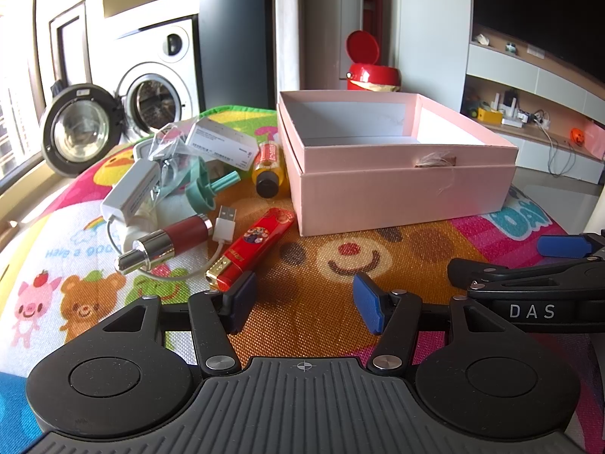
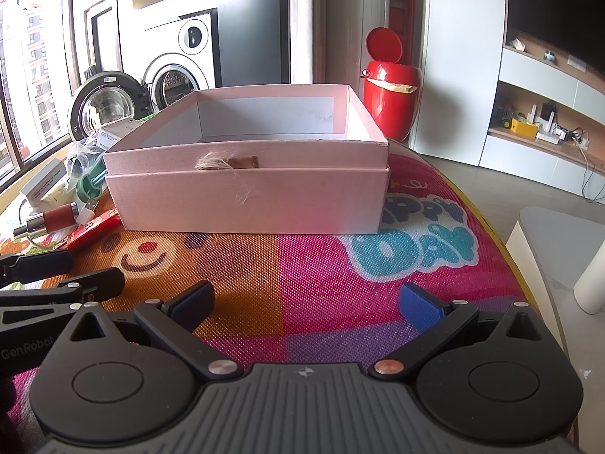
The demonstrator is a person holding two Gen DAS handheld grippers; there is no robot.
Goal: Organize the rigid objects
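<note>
The open box [image 1: 397, 189] was pale pink outside and white within, and it sat on a mat [image 1: 321, 265] printed with a brown smiling bear face, pink and orange checks, a yellow duck, a small pink pig and teal lettering. Beside it lay a red lighter [image 1: 251, 247] with a gold end, a dark red and silver cylinder [image 1: 166, 244], a white cable [image 1: 223, 227], a yellow bottle [image 1: 269, 168] with a black cap and a teal plastic piece [image 1: 206, 189]. Both tongs, left [image 1: 304, 302] and right [image 2: 306, 300], were black with blue pads, and the bin [image 2: 391, 90] behind was glossy red.

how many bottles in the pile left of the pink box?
2 clear ones. The yellow bottle with a black cap lies against the pink box. The maroon-and-silver bottle lies nearer the camera, beside the USB plug. The plastic bag may hide more.
</note>
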